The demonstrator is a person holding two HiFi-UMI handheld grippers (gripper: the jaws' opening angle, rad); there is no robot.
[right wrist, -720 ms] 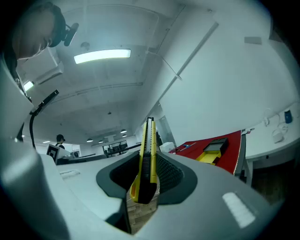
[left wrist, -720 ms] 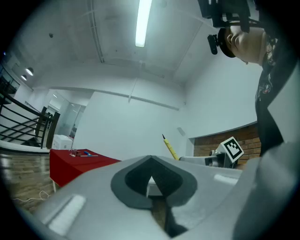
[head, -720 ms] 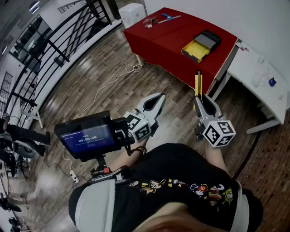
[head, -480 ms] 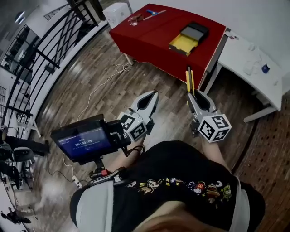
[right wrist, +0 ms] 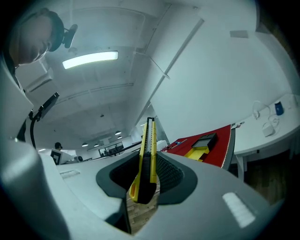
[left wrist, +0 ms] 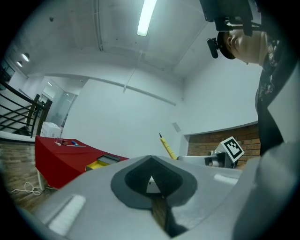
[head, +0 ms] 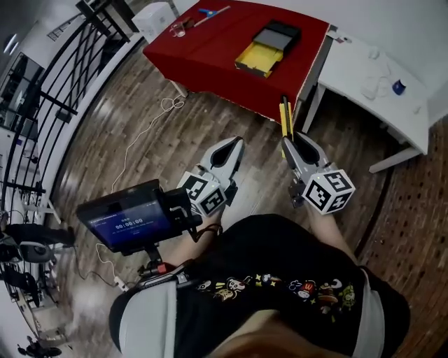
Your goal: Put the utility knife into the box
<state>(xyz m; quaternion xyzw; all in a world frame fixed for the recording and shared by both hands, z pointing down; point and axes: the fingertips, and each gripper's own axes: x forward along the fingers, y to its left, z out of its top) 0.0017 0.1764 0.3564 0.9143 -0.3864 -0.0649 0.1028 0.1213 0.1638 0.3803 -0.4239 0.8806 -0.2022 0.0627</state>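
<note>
My right gripper [head: 289,140] is shut on a yellow and black utility knife [head: 284,117], which sticks out forward past the jaws toward the red table [head: 217,49]. In the right gripper view the utility knife [right wrist: 146,159] stands clamped between the dark pads. The box [head: 267,47], yellow with a dark sleeve slid half off, lies on the red table, well ahead of both grippers; it also shows as the box [right wrist: 201,144] in the right gripper view. My left gripper [head: 234,147] is shut and holds nothing, left of the right one, over the wooden floor.
A white desk [head: 378,77] adjoins the red table on the right, with cables and a small blue item [head: 398,87]. A glass [head: 177,29] and a blue tool [head: 207,12] lie at the red table's far end. A black railing [head: 49,91] runs along the left. A screen [head: 126,222] is mounted near my left gripper.
The red table and box have shifted left and closer in the head view. Both grippers kept their pose, the right one still holding the knife.
</note>
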